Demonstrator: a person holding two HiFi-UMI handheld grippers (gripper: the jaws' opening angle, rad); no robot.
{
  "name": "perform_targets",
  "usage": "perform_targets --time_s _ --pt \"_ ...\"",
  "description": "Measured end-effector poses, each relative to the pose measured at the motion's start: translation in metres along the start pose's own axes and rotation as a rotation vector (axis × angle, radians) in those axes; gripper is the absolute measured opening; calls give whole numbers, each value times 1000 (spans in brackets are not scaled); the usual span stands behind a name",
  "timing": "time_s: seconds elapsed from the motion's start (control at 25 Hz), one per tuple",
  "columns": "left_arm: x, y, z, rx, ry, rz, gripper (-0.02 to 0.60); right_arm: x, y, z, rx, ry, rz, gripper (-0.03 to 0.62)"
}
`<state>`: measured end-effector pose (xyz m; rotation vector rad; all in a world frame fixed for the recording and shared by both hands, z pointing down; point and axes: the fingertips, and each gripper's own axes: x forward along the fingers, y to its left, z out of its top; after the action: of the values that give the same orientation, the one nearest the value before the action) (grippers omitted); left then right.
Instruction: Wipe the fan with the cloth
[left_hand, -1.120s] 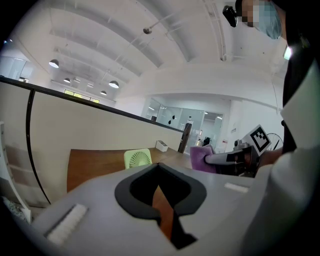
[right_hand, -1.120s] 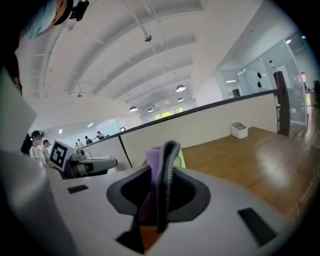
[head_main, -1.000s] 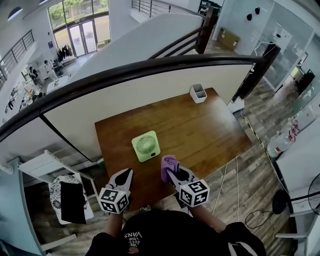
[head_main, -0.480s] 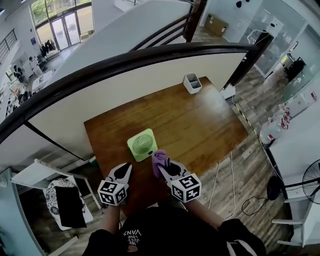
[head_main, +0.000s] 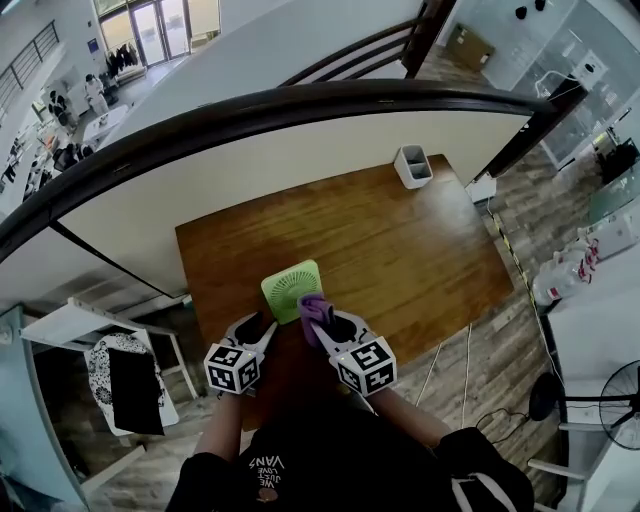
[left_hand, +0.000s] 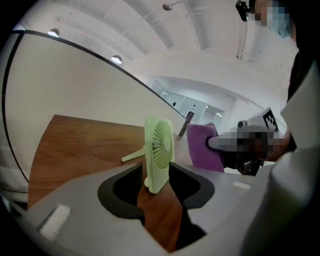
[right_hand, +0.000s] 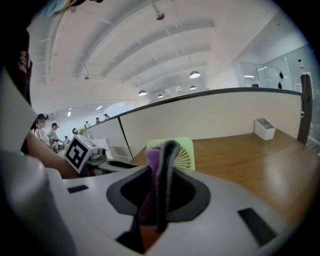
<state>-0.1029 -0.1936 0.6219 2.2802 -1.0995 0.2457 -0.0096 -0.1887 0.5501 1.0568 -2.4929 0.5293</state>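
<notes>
A small green fan (head_main: 292, 290) stands upright near the front edge of the wooden table (head_main: 400, 250). My left gripper (head_main: 258, 326) sits just short of its left side. Its jaws have just been opening and stand open. In the left gripper view the fan (left_hand: 159, 150) rises right at the gap of the left gripper (left_hand: 155, 176), and no pad presses on it. My right gripper (head_main: 318, 318) is shut on a purple cloth (head_main: 312, 306), which hangs close to the fan's front right. The cloth (right_hand: 150, 185) fills the right gripper (right_hand: 162, 152), with the fan (right_hand: 184, 155) just behind.
A white holder (head_main: 413, 166) stands at the table's far right corner, also seen as the holder (right_hand: 264, 128). A dark curved railing (head_main: 250, 125) runs behind the table. A white chair with a black item (head_main: 130, 385) stands left of the table on the wood floor.
Both grippers have moved forward and down toward the fan. The left jaws, shut before, now stand open. The cloth has come up close to the fan.
</notes>
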Motion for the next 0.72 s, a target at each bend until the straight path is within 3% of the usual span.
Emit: perform_targets --time_s 0.4,0.6,0.72 --pt "31 10 -9 1 45 -9 170 28 -9 15 -111 -2 65 92" --pt "38 16 -14 8 60 8 169 43 4 26 -153 -19 119 92" --pt "39 12 -15 16 61 -21 148 51 15 31 -204 -24 157 92"
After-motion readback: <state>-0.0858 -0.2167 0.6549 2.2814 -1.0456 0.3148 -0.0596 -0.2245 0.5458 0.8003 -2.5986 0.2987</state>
